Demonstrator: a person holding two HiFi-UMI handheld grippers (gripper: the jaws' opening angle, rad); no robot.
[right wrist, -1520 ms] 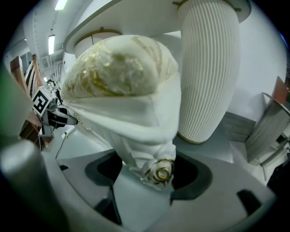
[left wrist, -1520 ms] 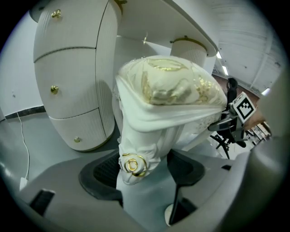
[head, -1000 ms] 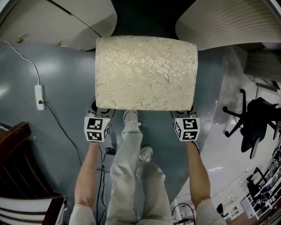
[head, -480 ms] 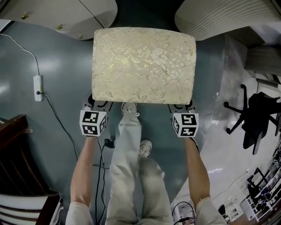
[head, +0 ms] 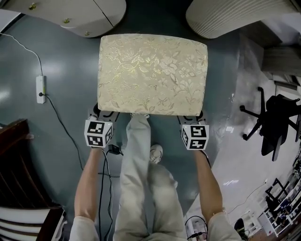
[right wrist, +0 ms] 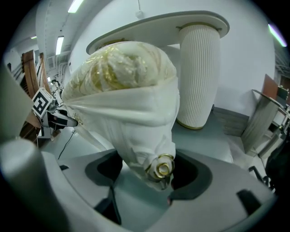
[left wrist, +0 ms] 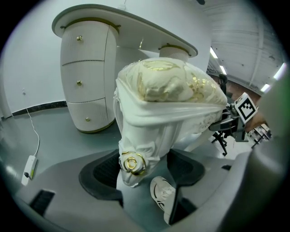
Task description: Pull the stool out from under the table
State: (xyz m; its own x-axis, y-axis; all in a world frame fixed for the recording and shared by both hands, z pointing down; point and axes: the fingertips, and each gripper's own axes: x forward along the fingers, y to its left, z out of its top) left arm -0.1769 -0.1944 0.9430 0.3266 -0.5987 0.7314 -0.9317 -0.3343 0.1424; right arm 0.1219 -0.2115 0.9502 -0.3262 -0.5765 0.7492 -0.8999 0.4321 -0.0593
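stool: cream cushion with a gold floral pattern, upright on the grey-blue floor at 12 o'clock from the person's legs; the whole cushion top shows.
table: white; its drawer pedestal is at the stool's 11 o'clock and its ribbed pedestal at 1 o'clock, both near the stool's far edge; the tabletop spans them.
left gripper: at the stool's 7 o'clock corner; jaws clamped on the carved white left leg, a pad on each side, by its gold rosette.
right gripper: at the 5 o'clock corner; jaws closed on the right leg in the same way.
shoe: white, at the stool's 6 o'clock, between the grippers.
power strip: on the floor at the stool's 9 o'clock.
office chair: black, at 4 o'clock, well apart.
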